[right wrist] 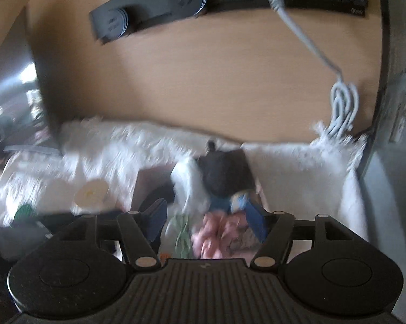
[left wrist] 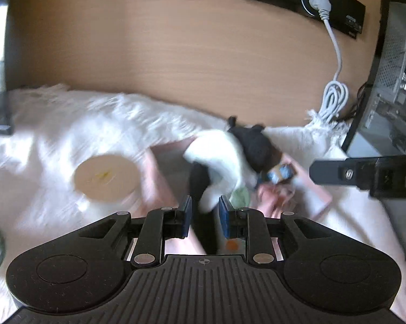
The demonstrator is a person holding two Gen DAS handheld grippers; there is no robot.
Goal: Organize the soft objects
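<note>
A black-and-white plush toy [left wrist: 230, 159] hangs from my left gripper [left wrist: 205, 210], whose blue pads are shut on its lower leg above a pink box [left wrist: 316, 197]. The same toy shows in the right wrist view [right wrist: 203, 183]. Below it lie a green cloth [left wrist: 239, 197] and a pink soft item [right wrist: 216, 232] in the box. My right gripper [right wrist: 208, 224] is open over the box, and its black body shows at the right of the left wrist view [left wrist: 365, 175]. Both views are blurred.
A white fluffy blanket [left wrist: 68, 135] covers the surface. A round beige lid or container [left wrist: 105, 178] lies left of the box. A wooden wall with a black socket strip and a white cable [left wrist: 335, 94] is behind. A computer case [left wrist: 392, 81] stands right.
</note>
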